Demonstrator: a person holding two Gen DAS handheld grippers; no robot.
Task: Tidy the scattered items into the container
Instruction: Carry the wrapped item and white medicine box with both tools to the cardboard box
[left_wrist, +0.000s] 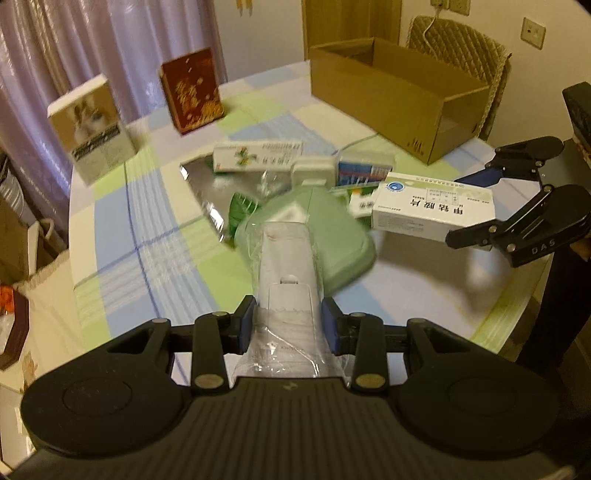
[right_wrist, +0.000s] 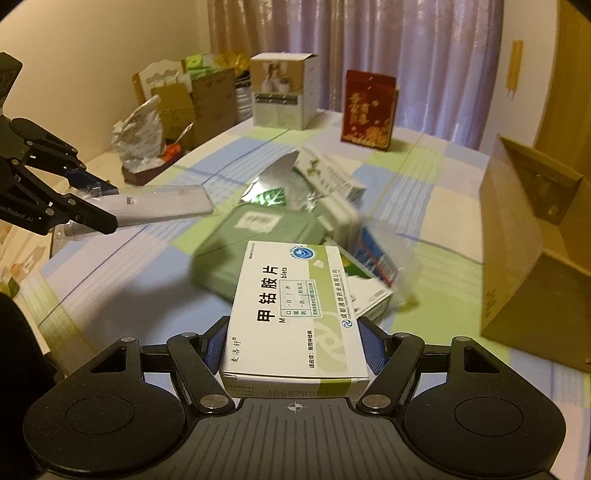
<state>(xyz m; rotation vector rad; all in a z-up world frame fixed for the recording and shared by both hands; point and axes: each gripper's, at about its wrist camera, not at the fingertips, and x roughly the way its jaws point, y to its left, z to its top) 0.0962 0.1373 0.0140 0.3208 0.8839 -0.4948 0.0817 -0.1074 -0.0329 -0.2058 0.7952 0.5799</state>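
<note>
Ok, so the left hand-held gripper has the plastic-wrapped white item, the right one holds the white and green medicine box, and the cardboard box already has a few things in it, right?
Not quite. In the left wrist view the cardboard box looks empty. The rest holds: the left hand-held gripper grips the plastic-wrapped white item, and the right hand-held gripper holds the medicine box.

Two grippers (left_wrist: 288, 321) (right_wrist: 293, 343), one cardboard box (left_wrist: 388, 96).

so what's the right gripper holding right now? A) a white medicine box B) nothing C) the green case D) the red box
A: the right gripper is clamped on the white medicine box, lifted above the pile; the left gripper holds a plastic-wrapped white item.
</note>
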